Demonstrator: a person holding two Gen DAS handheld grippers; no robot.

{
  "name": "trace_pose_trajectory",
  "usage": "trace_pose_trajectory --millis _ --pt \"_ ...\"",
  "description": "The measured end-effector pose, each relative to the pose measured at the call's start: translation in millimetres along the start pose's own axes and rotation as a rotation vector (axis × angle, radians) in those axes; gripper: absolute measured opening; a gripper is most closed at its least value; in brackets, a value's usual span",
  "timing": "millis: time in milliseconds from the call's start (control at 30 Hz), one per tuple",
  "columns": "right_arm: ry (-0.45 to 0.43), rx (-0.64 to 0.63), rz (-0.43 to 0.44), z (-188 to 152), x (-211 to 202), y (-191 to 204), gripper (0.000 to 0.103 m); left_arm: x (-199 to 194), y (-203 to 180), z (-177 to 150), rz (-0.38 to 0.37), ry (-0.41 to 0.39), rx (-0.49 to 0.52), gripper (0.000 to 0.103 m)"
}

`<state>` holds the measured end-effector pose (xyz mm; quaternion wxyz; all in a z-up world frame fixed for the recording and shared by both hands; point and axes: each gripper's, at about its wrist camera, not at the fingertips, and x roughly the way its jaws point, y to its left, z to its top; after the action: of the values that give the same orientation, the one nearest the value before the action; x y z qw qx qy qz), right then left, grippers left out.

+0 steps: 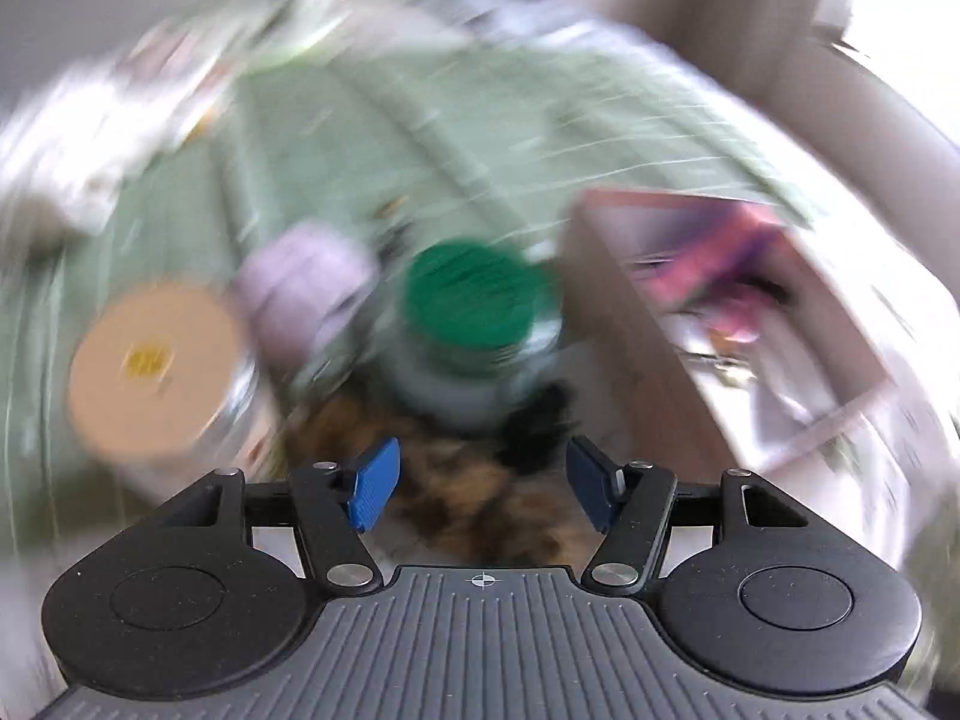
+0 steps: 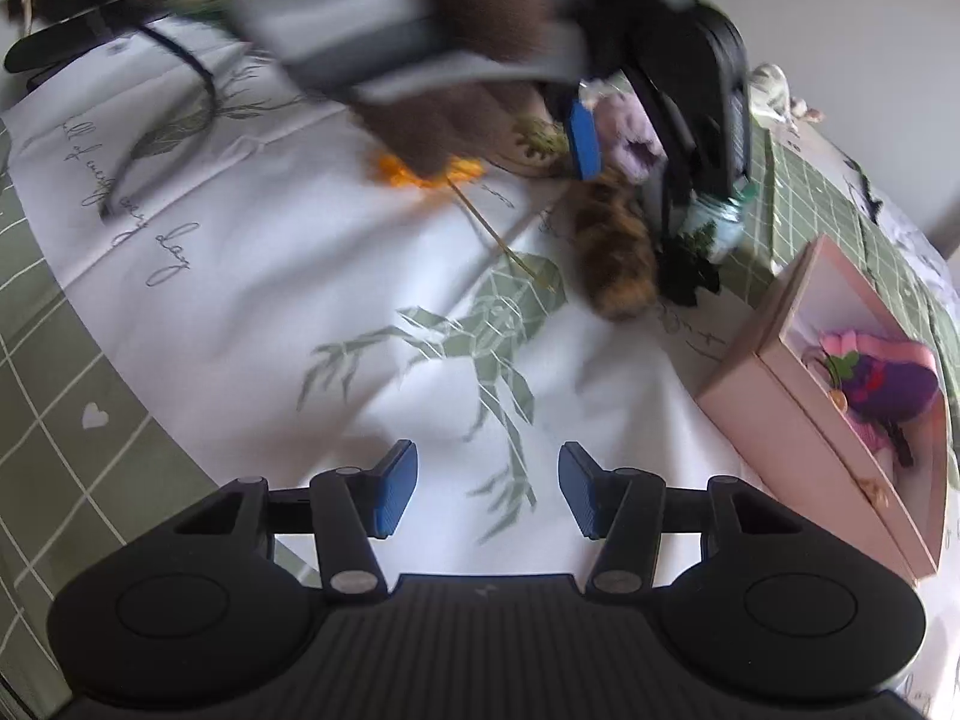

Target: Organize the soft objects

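Note:
A brown-and-orange furry soft toy point(image 2: 618, 252) lies on the white printed cloth point(image 2: 270, 300). In the blurred left wrist view it point(image 1: 480, 498) lies between and just below my open left gripper point(image 1: 480, 483). That left gripper also shows from outside in the right wrist view point(image 2: 630, 138), right above the toy. A lilac soft object point(image 1: 303, 288) sits beyond it, also seen in the right wrist view point(image 2: 630, 132). A pink open box point(image 2: 780, 384) holds purple and pink soft items point(image 2: 888, 384). My right gripper point(image 2: 486, 495) is open and empty above the cloth.
A jar with a green lid point(image 1: 474, 300) and a round tan-lidded container point(image 1: 156, 360) stand just past the toy. A dark fluffy thing point(image 2: 690, 276) lies next to the jar. An orange flower on a stalk point(image 2: 420, 174) lies on the cloth. Green checked fabric point(image 2: 60, 420) surrounds it.

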<state>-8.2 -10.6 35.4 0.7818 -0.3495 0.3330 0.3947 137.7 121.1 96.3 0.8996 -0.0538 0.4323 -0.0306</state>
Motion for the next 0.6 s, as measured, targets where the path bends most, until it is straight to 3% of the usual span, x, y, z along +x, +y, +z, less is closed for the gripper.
trace_pose_trajectory --millis 67,167,233,333,467,533,600 --pt "0.008 0.021 -0.009 -5.1 1.5 -3.6 0.052 1.1 -14.6 0.9 0.001 -0.016 0.094 0.067" --pt "0.016 0.048 -0.014 -6.3 0.9 -7.7 0.052 16.8 -27.6 5.5 0.004 0.0 0.102 0.067" --pt "0.01 0.05 -0.013 -5.6 -0.6 -7.6 0.052 34.5 -28.5 9.8 0.028 0.036 0.068 0.067" --pt "0.007 0.037 -0.006 -4.7 -0.9 -5.2 0.052 62.2 -17.8 11.2 0.046 0.105 -0.06 0.067" --pt "0.019 0.017 -0.004 -7.4 5.0 -2.5 0.052 80.8 -9.2 4.5 0.035 0.167 -0.149 0.066" --pt "0.026 0.02 -0.006 -9.3 6.5 -2.6 0.052 81.0 -6.7 4.8 0.031 0.135 -0.156 0.061" --pt "0.031 0.029 -0.006 -10.9 7.9 -3.8 0.052 79.6 -5.6 6.4 0.027 0.132 -0.156 0.045"
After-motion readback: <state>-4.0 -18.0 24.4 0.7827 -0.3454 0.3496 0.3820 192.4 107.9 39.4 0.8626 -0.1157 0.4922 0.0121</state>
